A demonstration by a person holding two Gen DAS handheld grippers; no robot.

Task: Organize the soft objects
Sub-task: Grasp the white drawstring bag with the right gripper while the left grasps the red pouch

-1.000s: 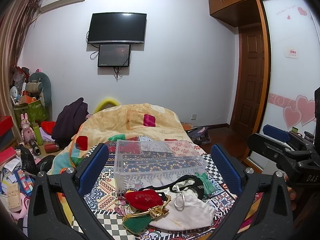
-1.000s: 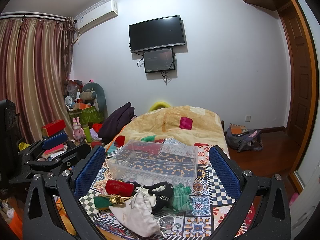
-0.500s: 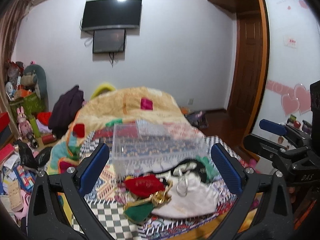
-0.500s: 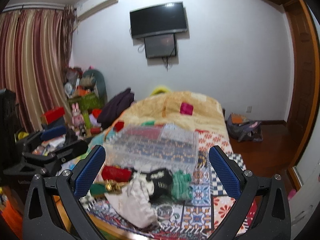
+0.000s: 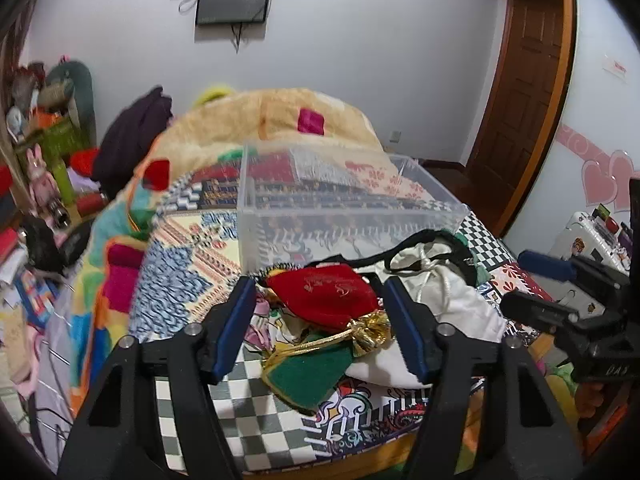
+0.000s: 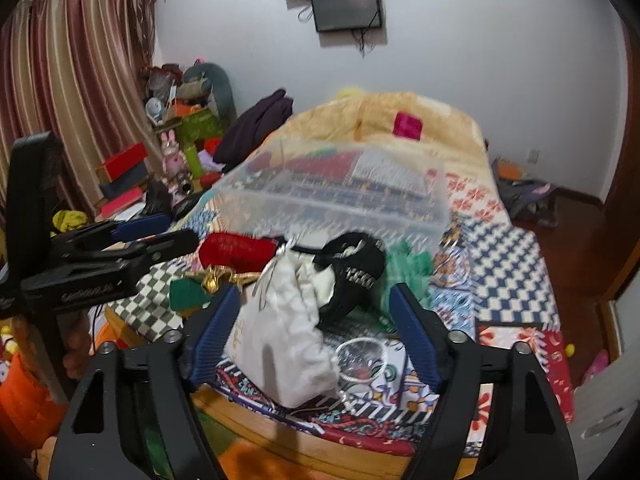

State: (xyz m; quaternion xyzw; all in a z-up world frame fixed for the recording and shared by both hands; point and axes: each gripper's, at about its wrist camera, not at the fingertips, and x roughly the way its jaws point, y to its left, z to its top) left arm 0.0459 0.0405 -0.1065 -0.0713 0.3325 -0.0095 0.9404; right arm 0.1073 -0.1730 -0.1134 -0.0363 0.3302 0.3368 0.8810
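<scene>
A pile of soft pouches lies on the patterned bedspread at the foot of the bed. A red velvet pouch with a gold tie lies over a green pouch. A white drawstring bag lies beside a black pouch and a green cloth. A clear plastic bin stands empty behind the pile. My left gripper is open, its fingers on either side of the red pouch. My right gripper is open, its fingers on either side of the white bag.
A small clear bag lies near the bed's wooden front edge. A beige blanket and a dark garment lie behind the bin. Boxes and toys crowd the floor on the left. A door is at right.
Both grippers have moved forward and down to the pile. The pouches and bin now look much larger and sit between the fingers. Both stay open.
</scene>
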